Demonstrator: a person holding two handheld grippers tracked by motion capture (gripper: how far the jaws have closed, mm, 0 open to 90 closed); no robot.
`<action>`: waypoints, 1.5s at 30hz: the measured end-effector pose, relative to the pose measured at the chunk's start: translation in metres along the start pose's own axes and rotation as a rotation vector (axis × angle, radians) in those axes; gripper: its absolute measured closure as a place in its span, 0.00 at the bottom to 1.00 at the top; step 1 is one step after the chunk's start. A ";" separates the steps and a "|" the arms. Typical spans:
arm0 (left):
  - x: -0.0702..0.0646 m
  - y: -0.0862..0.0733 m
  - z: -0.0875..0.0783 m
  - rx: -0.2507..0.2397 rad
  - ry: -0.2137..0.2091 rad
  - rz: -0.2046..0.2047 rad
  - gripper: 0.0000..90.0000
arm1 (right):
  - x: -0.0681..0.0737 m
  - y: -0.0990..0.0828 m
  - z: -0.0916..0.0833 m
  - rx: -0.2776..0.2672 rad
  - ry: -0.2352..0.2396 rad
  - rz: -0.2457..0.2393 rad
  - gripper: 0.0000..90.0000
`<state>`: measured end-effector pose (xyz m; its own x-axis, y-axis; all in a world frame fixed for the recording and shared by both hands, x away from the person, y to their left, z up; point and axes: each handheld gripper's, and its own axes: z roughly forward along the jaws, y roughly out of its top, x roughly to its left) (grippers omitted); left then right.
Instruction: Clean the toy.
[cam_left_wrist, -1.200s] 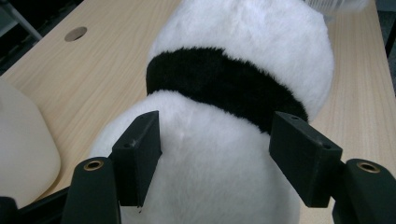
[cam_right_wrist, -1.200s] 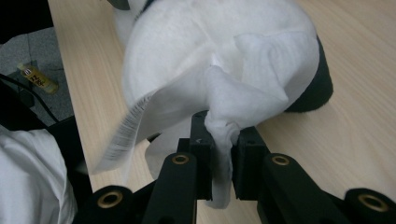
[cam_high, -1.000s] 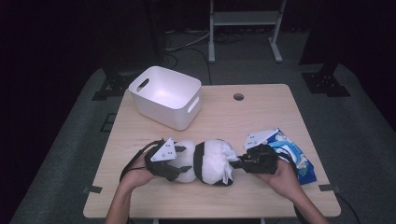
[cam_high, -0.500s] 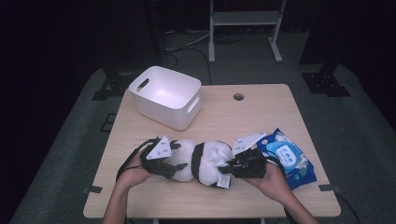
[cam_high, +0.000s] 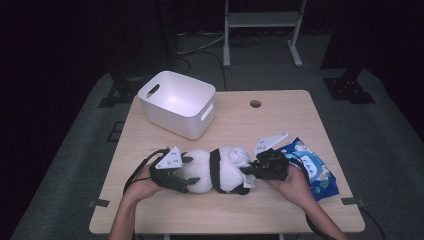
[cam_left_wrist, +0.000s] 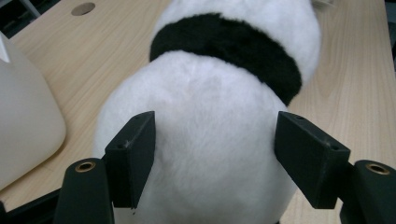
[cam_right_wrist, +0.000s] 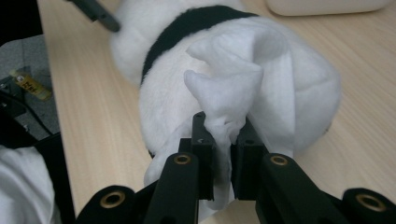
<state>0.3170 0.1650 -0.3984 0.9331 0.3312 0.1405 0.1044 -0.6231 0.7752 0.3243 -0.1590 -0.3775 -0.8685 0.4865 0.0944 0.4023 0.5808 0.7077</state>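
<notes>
A: Biggest first: your bench (cam_high: 280, 210), pale wood. At its eleven o'clock sits the white bin (cam_high: 178, 103); at four o'clock lies the blue wipes pack (cam_high: 310, 165). What are you working on?

B: The plush panda (cam_high: 220, 169). It lies on its side at six o'clock on the bench, just in front of you, with both tools on it.

A: Your left gripper (cam_left_wrist: 215, 158) meets its nine o'clock end. In the left gripper view your fingers (cam_left_wrist: 133, 154) stand apart around the white rump, and they have just been opening, with the plush between them. I judge that you steady it rather than squeeze it.

B: And the right?

A: Your right gripper (cam_right_wrist: 223, 161) is at the panda's three o'clock end. Its fingers are clamped on a white wipe (cam_right_wrist: 243, 84) that is draped and bunched over the plush.

B: What could go wrong from here?

A: Three things, I think. With the left fingers loose, a firm stroke from the right could push the panda toward nine o'clock or roll it. The wipe is pinched by a small fold only, so dragging over the fur could pull it out of the grip. And your right forearm hangs close over the wipes pack; a wide sweep could nudge that pack toward the bench edge.
</notes>
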 end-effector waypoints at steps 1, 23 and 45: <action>-0.002 0.001 0.001 0.003 -0.004 0.002 0.33 | -0.003 0.000 0.000 0.001 -0.007 0.007 0.90; -0.016 0.020 0.008 0.018 -0.049 0.075 0.34 | -0.023 -0.013 -0.023 -0.040 -0.073 0.067 0.90; 0.016 0.026 0.013 0.089 -0.123 0.003 0.34 | 0.007 -0.027 0.000 0.034 -0.003 0.006 0.89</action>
<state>0.3390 0.1447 -0.3837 0.9680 0.2430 0.0623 0.1261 -0.6861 0.7165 0.3072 -0.1716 -0.3958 -0.8651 0.4923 0.0962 0.4173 0.6000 0.6826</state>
